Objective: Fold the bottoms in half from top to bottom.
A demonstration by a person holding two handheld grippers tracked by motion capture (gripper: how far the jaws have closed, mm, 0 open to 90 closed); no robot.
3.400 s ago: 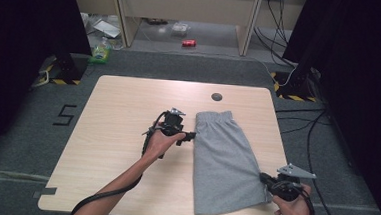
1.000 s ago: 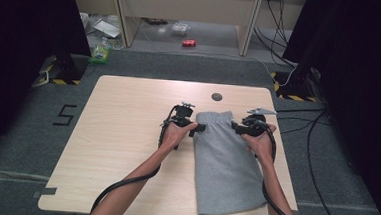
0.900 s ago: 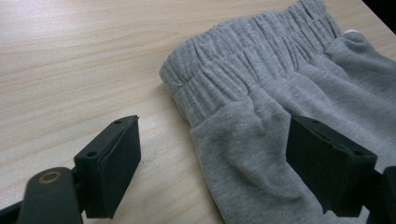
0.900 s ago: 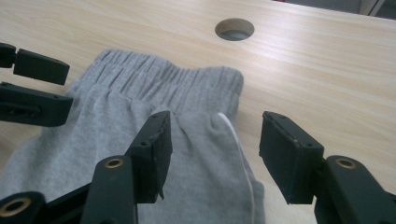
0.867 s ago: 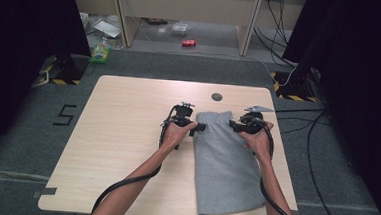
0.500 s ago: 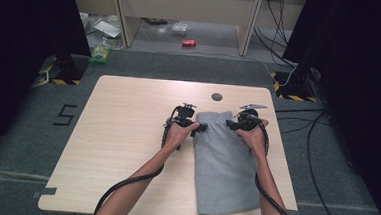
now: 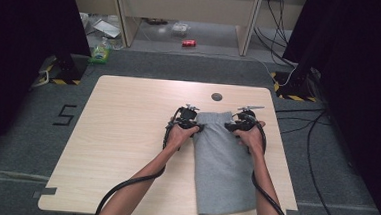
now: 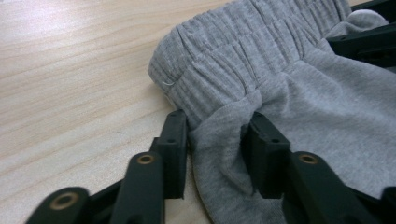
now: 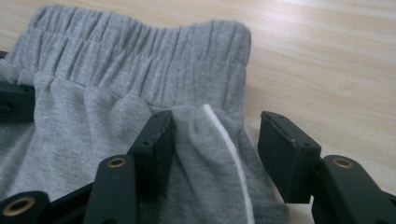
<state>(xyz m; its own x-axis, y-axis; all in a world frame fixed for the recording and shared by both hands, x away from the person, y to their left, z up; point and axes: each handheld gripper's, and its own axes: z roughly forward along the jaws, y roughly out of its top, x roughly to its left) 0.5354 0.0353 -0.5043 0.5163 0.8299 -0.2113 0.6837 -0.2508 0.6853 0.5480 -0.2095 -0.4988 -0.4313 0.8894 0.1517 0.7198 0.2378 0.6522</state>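
Shorts [image 7: 222,162] of grey jersey lie along the table's [image 7: 121,143] right half, waistband toward the far edge. Left gripper [image 8: 215,140] has just been closing, bunching fabric at one waistband corner. Right gripper [image 9: 215,135] has been closing too, straddling a fold at the other corner, one pad still apart from the cloth.

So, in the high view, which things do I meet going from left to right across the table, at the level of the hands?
Bare table → left tongs → grey shorts → right tongs → bare table.
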